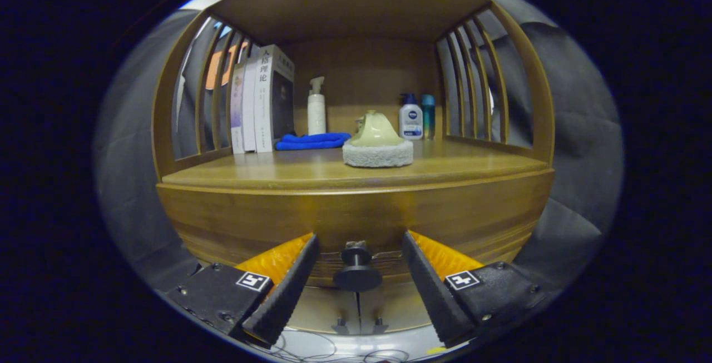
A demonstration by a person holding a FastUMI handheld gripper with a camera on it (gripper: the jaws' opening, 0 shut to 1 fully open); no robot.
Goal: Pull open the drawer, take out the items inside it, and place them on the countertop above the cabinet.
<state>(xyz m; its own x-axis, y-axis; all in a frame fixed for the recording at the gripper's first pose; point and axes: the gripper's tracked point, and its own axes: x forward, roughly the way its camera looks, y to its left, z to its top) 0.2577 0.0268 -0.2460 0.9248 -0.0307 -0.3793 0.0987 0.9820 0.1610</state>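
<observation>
Claw [359, 285] spread, straddling the drawer knob [356, 269] without touching, ready to pinch; drawer [356, 215] flush under counter [311, 171].

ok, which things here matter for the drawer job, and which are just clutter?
Job:
- drawer knob, between the open gripper fingers, not yet gripped
- drawer front
- countertop

Clutter:
- books
- white pump bottle
- blue cloth
- scrubber pad with pale handle
- lotion bottle
- teal bottle
</observation>
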